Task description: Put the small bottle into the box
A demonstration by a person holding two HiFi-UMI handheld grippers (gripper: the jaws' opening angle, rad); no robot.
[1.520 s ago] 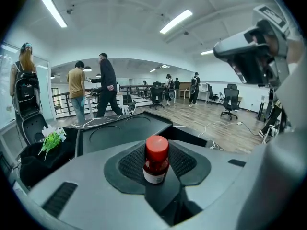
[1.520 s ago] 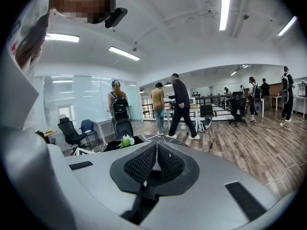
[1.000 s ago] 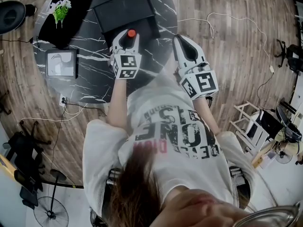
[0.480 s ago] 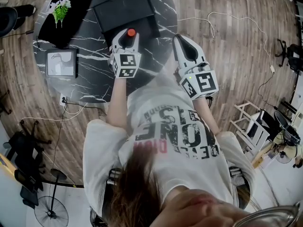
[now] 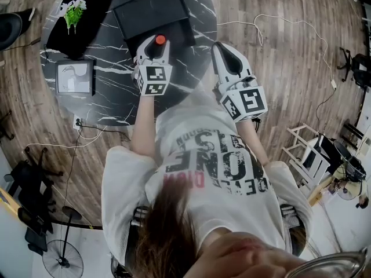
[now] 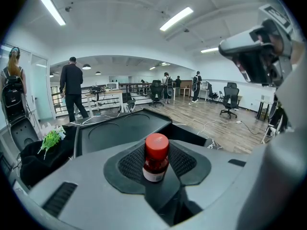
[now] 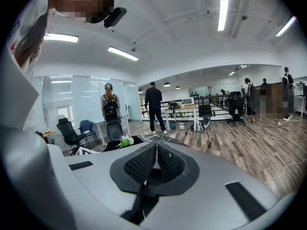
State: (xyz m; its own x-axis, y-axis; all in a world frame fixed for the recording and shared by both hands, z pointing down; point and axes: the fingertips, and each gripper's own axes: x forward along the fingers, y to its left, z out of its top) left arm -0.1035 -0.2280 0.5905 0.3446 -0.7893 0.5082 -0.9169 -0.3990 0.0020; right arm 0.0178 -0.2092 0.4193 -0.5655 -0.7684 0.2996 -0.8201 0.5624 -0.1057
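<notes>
In the head view we are seeing only the red cap of the small bottle; the left gripper is hiding its body. The left gripper view is showing the bottle upright between the fingers, which are pinching it at the lower body. The label print is too small to read. The bottle is sitting at the near edge of the black box, and we cannot tell whether it is hanging over the rim. The left gripper is covering the middle of the box's near wall, and the box's inside is reading as flat black, with no detail to make out.

The right gripper is holding nothing: its fingers are pressed together. In the head view it is hanging near the right rim of the counter, apart from the box.

The person's torso is covering the near rim of the round, black, white-veined counter, and the picture's top edge is cutting off its far rim. Left of the box, a black cloth with a green sprig is lying on the counter, and nearer the person a framed picture. The room is a large office with a wood plank floor, loose cables, ceiling strip lights and people standing far behind.
</notes>
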